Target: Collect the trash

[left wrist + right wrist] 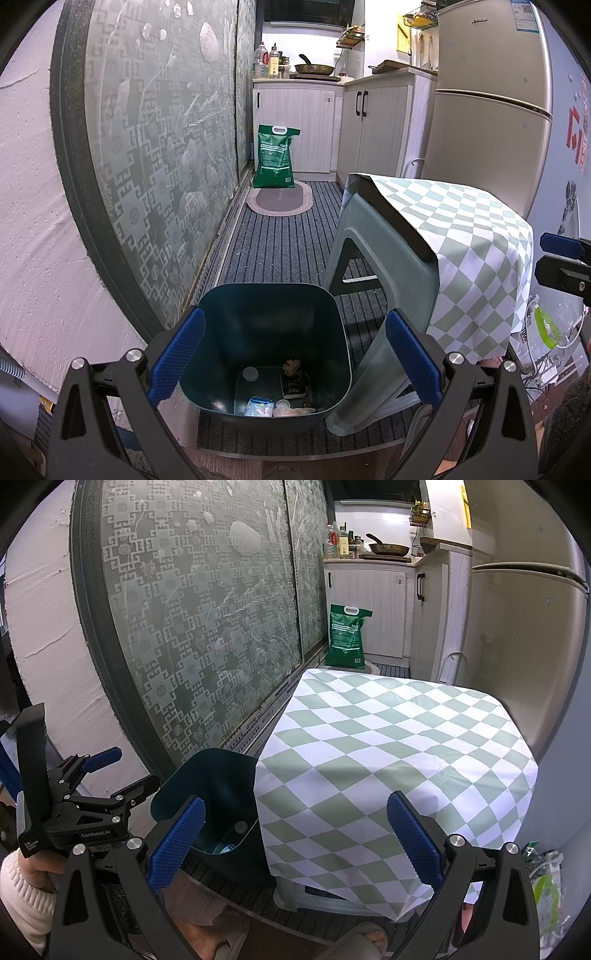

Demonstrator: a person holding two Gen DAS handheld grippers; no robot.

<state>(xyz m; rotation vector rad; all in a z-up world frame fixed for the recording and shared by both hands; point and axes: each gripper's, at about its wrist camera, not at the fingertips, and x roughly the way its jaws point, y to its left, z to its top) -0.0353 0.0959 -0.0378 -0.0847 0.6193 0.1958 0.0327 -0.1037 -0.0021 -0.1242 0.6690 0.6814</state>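
Note:
A dark teal trash bin stands on the striped mat beside a stool. Inside lie a blue-white wrapper, a white cap, a dark packet and other scraps. My left gripper is open and empty, hovering over the bin's mouth. My right gripper is open and empty above the front of the checkered cloth covering the stool. The bin shows at the cloth's left edge. The left gripper also shows in the right wrist view, held by a hand.
A grey plastic stool carries the cloth. A patterned glass sliding door runs along the left. A green bag stands by white cabinets. A fridge is at right. Bags of clutter lie right of the stool.

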